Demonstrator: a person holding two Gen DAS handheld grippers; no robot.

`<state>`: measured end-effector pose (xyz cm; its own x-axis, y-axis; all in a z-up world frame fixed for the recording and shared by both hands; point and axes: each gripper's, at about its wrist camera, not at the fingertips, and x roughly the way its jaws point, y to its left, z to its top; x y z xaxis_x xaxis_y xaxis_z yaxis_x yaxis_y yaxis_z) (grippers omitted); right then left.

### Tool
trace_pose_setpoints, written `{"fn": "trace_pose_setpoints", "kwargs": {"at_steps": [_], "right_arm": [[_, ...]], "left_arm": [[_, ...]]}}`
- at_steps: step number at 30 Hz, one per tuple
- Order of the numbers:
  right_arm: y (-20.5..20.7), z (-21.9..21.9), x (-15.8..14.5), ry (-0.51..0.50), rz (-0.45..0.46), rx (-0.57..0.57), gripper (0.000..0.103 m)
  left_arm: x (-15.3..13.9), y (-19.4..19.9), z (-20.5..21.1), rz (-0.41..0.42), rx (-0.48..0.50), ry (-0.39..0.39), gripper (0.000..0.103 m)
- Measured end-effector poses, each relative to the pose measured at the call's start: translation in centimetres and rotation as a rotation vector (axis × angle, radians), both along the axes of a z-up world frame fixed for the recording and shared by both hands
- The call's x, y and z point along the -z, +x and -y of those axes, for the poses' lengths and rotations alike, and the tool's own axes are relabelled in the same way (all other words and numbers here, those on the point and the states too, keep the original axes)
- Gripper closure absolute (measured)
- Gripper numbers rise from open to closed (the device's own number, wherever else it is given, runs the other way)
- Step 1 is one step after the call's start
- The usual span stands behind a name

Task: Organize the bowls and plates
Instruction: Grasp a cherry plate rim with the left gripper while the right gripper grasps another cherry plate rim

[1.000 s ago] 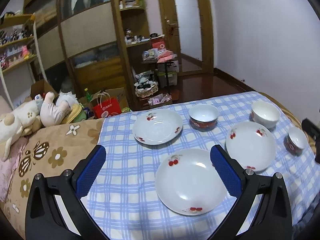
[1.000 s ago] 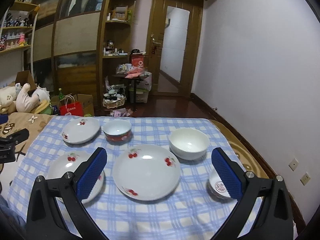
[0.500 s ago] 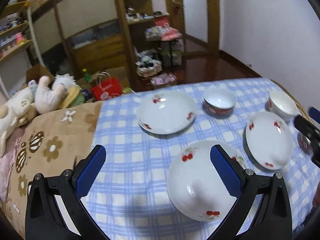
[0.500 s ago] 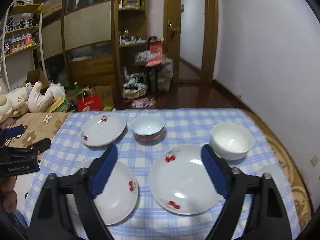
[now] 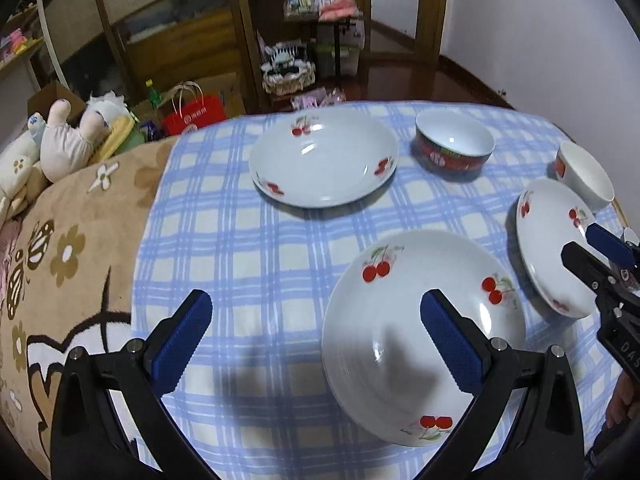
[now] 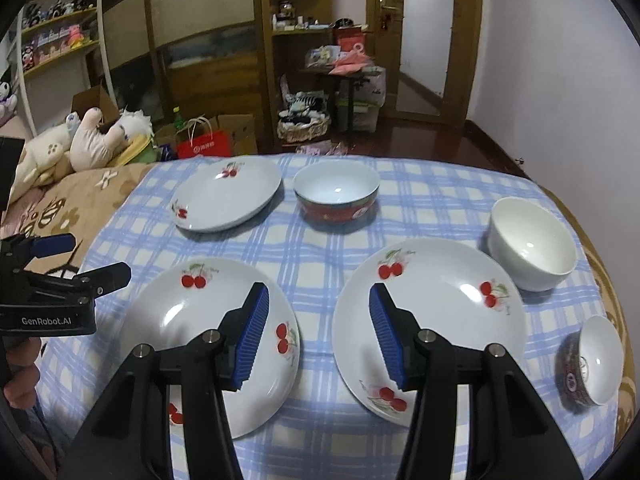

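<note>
Three white cherry-print plates lie on the blue checked cloth [image 5: 240, 240]: a far plate [image 5: 324, 156], a near left plate [image 6: 180, 312] and a near right plate [image 6: 460, 320]. A red bowl [image 6: 336, 196], a white bowl [image 6: 532, 240] and a small patterned bowl [image 6: 592, 360] stand around them. My left gripper [image 5: 316, 304] is open wide above the near left plate's left rim [image 5: 380, 320]. My right gripper [image 6: 319, 296] hovers over the gap between the two near plates. Its jaws are closing with nothing between them.
A brown flowered blanket [image 5: 72, 240] with plush toys [image 5: 64, 140] lies left of the cloth. Beyond the far edge are a red bag [image 6: 204, 144], boxes, shelves and a door. A hand [image 6: 20, 376] holds the left gripper's handle.
Both grippers have sunk toward the cloth and tipped downward, so the plates look larger. The right jaws have narrowed from wide open. The left jaws stay wide.
</note>
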<state>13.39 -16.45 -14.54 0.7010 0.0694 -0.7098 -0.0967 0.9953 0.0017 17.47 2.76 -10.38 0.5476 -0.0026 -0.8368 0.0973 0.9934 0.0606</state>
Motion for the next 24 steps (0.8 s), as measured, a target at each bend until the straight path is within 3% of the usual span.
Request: {"fn": "trace_pose_setpoints", "kwargs": {"at_steps": [8,11,16,19,21,24], "right_arm": [[0.8,-0.3,2.6,0.005,-0.087,-0.036,0.049],[1.0,-0.6,2.8,-0.003,-0.095,-0.047,0.059],[0.9,-0.7,3.4,-0.003,-0.104,-0.062,0.060],[0.9,-0.9,3.7,0.014,-0.119,-0.084,0.072],[0.9,-1.1,3.9,0.011,-0.133,-0.093,0.072],[1.0,-1.1,4.3,0.020,-0.151,-0.099,0.076]], "left_arm": [[2.1,0.5,-0.6,-0.108,-0.002,-0.059,0.001],[2.6,0.5,-0.6,-0.130,0.006,-0.063,0.001],[3.6,0.8,-0.6,-0.170,0.006,-0.068,0.001],[4.0,0.8,-0.6,-0.189,0.004,-0.071,0.001],[4.1,0.9,-0.5,-0.192,0.008,-0.062,0.001],[4.5,0.9,-0.5,-0.207,0.013,-0.055,0.012]]}}
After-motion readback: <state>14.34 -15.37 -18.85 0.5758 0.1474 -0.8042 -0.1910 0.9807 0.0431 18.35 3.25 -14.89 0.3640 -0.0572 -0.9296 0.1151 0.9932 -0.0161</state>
